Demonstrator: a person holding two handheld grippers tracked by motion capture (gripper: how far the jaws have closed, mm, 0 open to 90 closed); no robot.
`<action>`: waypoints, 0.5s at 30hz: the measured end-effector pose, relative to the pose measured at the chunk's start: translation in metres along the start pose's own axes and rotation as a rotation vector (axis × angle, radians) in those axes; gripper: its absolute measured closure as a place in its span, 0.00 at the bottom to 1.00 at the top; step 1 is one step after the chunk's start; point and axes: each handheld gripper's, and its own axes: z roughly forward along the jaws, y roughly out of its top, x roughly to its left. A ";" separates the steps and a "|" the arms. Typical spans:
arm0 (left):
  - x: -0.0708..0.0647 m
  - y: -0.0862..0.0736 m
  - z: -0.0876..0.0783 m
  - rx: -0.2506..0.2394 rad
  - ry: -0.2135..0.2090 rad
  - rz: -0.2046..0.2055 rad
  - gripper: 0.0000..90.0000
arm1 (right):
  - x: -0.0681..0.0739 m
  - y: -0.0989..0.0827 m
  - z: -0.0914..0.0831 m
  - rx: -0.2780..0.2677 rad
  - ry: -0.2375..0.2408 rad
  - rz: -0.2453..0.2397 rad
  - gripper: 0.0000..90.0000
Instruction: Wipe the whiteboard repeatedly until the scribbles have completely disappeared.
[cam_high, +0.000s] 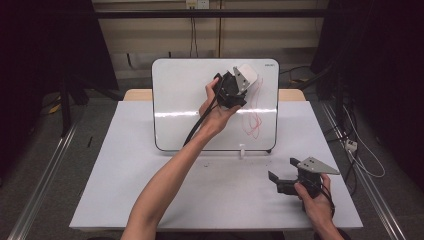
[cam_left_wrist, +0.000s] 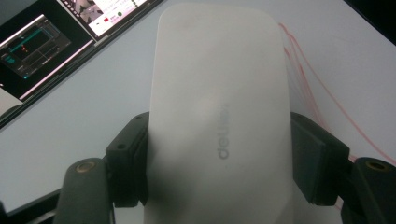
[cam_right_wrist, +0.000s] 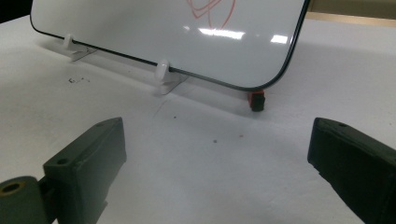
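White plastic eraser (cam_left_wrist: 219, 116) | rounded oblong | clamped in left tongs (cam_left_wrist: 219, 154)

Grey embossed "deli" lettering on white eraser (cam_left_wrist: 219, 116); whiteboard (cam_high: 190, 100) corner logo unreadable.

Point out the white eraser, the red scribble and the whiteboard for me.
white eraser (cam_left_wrist: 219, 116): left gripper view, middle of its back.
red scribble (cam_high: 254, 120): high view, the lower loops.
whiteboard (cam_high: 185, 95): high view, bare left part of its face.
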 end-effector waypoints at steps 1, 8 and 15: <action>0.000 0.000 0.000 0.002 0.003 0.000 0.34 | 0.000 0.000 0.000 -0.001 0.000 0.001 0.05; -0.001 0.001 0.000 0.006 0.011 0.008 0.34 | 0.000 0.000 0.000 0.001 0.002 -0.003 0.05; -0.004 0.003 0.002 -0.008 0.031 -0.009 0.34 | 0.000 0.000 0.001 0.001 0.003 -0.004 0.05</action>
